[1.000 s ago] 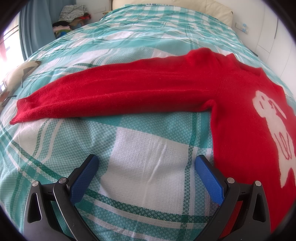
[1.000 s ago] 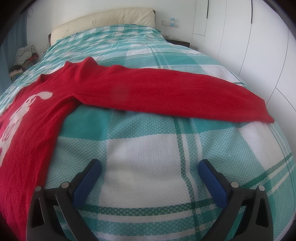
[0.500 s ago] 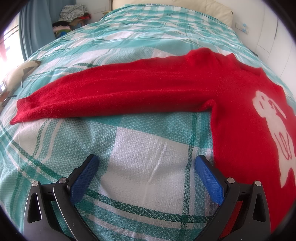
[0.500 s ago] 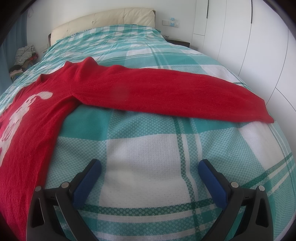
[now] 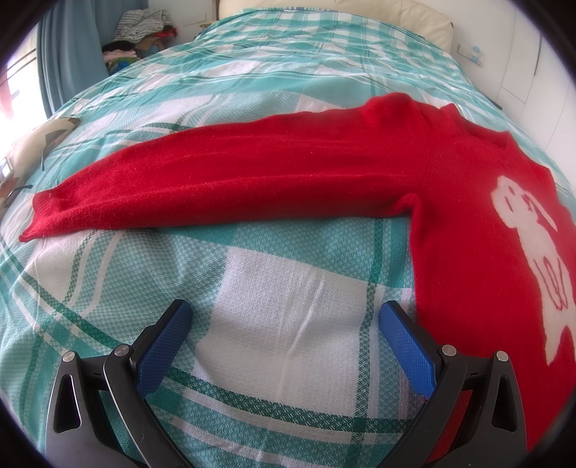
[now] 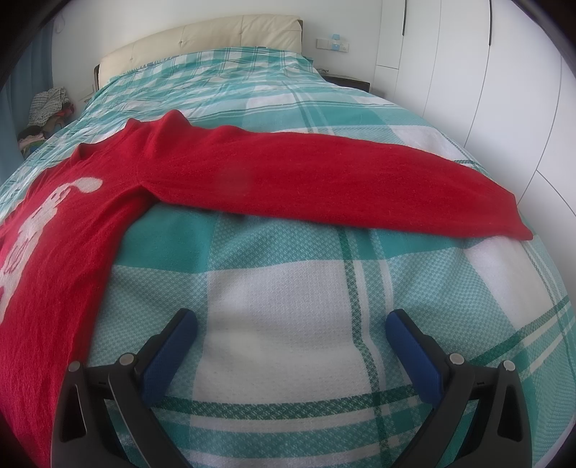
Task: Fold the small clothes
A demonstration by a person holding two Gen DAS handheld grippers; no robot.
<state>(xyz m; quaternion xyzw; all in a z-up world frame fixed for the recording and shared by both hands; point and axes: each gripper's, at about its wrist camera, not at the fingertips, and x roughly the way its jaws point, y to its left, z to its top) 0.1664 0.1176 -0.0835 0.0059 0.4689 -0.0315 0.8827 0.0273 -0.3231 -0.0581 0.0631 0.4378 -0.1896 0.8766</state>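
Observation:
A red knitted sweater [image 5: 450, 223] with a white dog motif lies flat on the bed, front up, both sleeves stretched out sideways. In the left wrist view one sleeve [image 5: 216, 183] runs to the left, its cuff near the bed's edge. My left gripper [image 5: 284, 316] is open over bare bedspread, just left of the sweater's side edge and below that sleeve. In the right wrist view the sweater [image 6: 61, 244] fills the left side and its other sleeve [image 6: 324, 183] reaches right. My right gripper [image 6: 291, 320] is open above the bedspread, below that sleeve, holding nothing.
A teal and white checked bedspread [image 6: 288, 280] covers the bed. A cream headboard [image 6: 201, 39] stands at the far end. White wardrobe doors [image 6: 504, 90] line the right side. A pile of clothes [image 5: 140, 32] sits by the blue curtain [image 5: 68, 61].

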